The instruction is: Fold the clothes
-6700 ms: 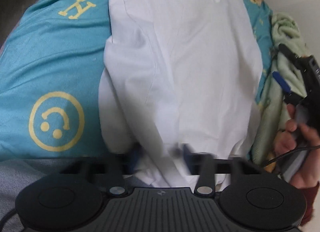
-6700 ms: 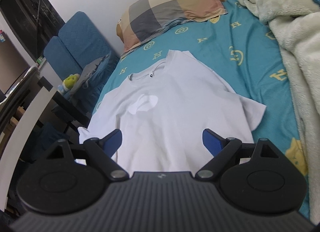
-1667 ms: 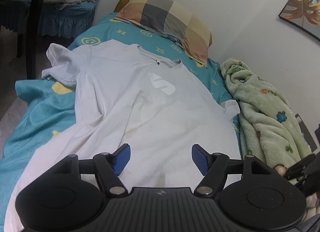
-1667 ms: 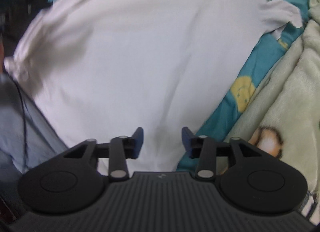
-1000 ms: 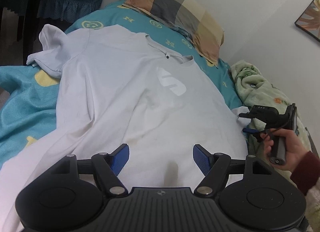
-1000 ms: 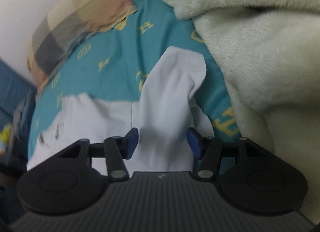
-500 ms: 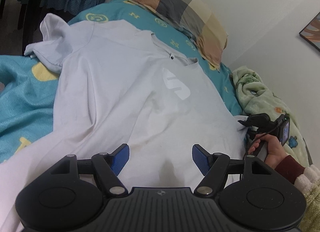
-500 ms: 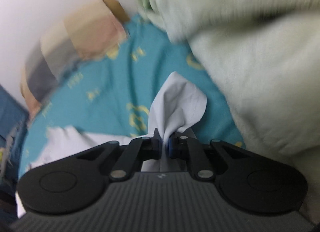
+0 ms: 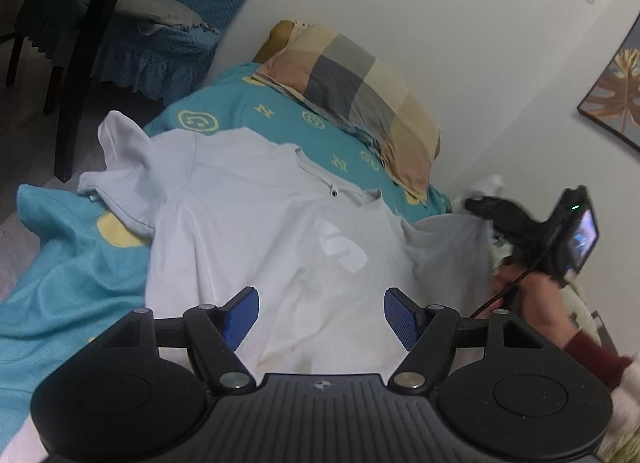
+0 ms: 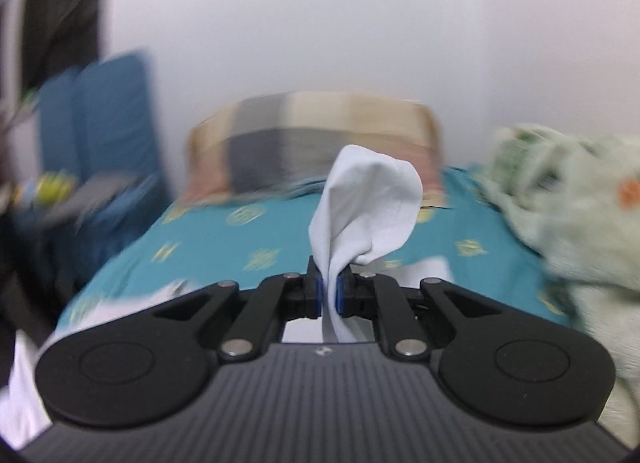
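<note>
A white T-shirt (image 9: 256, 231) lies face up on the teal bedsheet (image 9: 60, 283), collar toward the pillow. My left gripper (image 9: 320, 315) is open and empty, hovering over the shirt's lower body. My right gripper (image 10: 328, 295) is shut on the shirt's right sleeve (image 10: 368, 207), which bunches up above the pads. In the left wrist view the right gripper (image 9: 480, 207) holds that sleeve (image 9: 444, 239) lifted off the bed at the right. The left sleeve (image 9: 120, 167) lies crumpled at the bed's left edge.
A checked pillow (image 9: 352, 91) lies at the head of the bed against the white wall. A green fleece blanket (image 10: 568, 215) is piled along the right side. A blue chair (image 9: 152, 35) and a dark table leg (image 9: 80, 75) stand left of the bed.
My right gripper has lifted the pinched right sleeve up off the bed and swung toward the pillow. My left gripper has stayed open over the shirt, tilting up a little.
</note>
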`<state>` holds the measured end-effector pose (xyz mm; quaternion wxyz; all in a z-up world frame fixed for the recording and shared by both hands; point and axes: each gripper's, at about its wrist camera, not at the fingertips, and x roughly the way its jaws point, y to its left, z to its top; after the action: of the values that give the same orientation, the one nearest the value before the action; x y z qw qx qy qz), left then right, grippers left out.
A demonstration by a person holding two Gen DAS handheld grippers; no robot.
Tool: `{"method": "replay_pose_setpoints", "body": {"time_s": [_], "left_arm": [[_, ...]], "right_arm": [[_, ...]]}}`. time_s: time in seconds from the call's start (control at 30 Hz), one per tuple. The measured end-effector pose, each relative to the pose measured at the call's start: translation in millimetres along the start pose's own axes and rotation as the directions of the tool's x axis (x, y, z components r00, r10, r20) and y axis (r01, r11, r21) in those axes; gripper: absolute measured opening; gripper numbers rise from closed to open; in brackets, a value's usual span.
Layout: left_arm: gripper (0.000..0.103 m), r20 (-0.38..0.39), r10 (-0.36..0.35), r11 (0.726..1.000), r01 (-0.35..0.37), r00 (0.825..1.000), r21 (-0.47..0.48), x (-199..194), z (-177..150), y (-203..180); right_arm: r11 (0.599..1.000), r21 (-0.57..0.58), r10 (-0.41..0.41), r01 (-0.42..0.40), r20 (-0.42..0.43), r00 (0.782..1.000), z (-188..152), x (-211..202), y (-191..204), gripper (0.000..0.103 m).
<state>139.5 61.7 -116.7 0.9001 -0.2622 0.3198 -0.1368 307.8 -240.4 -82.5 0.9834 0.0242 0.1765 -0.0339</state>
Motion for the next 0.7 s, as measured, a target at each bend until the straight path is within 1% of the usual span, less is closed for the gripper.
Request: {"method": "replay_pose_setpoints", "body": {"time_s": [0.07, 0.13, 0.17, 0.23, 0.33, 0.4, 0.43, 0.47, 0.5, 0.53, 0.57, 0.7], "left_arm": [[0.071, 0.020, 0.009, 1.000, -0.008, 1.000, -0.006, -2, 4, 6], [0.071, 0.035, 0.039, 0.999, -0.039, 0.999, -0.001, -2, 8, 11], [0.071, 0.039, 0.058, 0.998, -0.058, 0.998, 0.005, -1, 10, 13], [0.071, 0.037, 0.074, 0.997, -0.074, 0.997, 0.000, 4, 11, 19], [0.071, 0.017, 0.079, 0.997, -0.079, 0.997, -0.019, 13, 10, 27], [0.071, 0.007, 0.078, 0.997, -0.077, 0.997, -0.014, 18, 9, 29], [0.071, 0.004, 0.076, 0.997, -0.076, 0.997, -0.008, 19, 9, 28], [0.071, 0.002, 0.074, 0.997, -0.074, 0.997, -0.002, 21, 8, 27], [0.071, 0.001, 0.072, 0.997, -0.072, 0.997, 0.004, 22, 8, 26], [0.071, -0.001, 0.069, 0.998, -0.069, 0.998, 0.010, 23, 8, 25], [0.071, -0.002, 0.067, 0.998, -0.067, 0.998, 0.017, 24, 7, 23], [0.071, -0.002, 0.056, 0.997, -0.056, 0.998, 0.046, 16, 2, 13]], "right_arm": [[0.996, -0.065, 0.057, -0.060, -0.042, 0.997, -21, 12, 33, 0.010], [0.991, -0.073, 0.101, -0.109, -0.107, 0.989, -46, 26, 57, 0.010], [0.989, -0.088, 0.102, -0.115, -0.136, 0.985, -57, 32, 65, 0.011], [0.985, -0.118, 0.103, -0.127, -0.192, 0.976, -79, 44, 81, 0.011], [0.986, -0.114, 0.096, -0.125, -0.229, 0.969, -91, 53, 84, 0.012], [0.985, -0.081, 0.127, -0.151, -0.251, 0.960, -90, 51, 83, 0.017], [0.982, -0.059, 0.156, -0.177, -0.263, 0.952, -87, 51, 79, 0.028], [0.976, -0.034, 0.196, -0.214, -0.278, 0.940, -86, 51, 77, 0.050], [0.969, -0.008, 0.236, -0.249, -0.291, 0.927, -85, 52, 76, 0.064], [0.963, 0.006, 0.260, -0.270, -0.294, 0.920, -82, 47, 73, 0.083], [0.958, 0.010, 0.275, -0.285, -0.292, 0.916, -79, 41, 71, 0.086], [0.951, 0.008, 0.301, -0.310, -0.257, 0.918, -62, -6, 62, 0.086]]}}
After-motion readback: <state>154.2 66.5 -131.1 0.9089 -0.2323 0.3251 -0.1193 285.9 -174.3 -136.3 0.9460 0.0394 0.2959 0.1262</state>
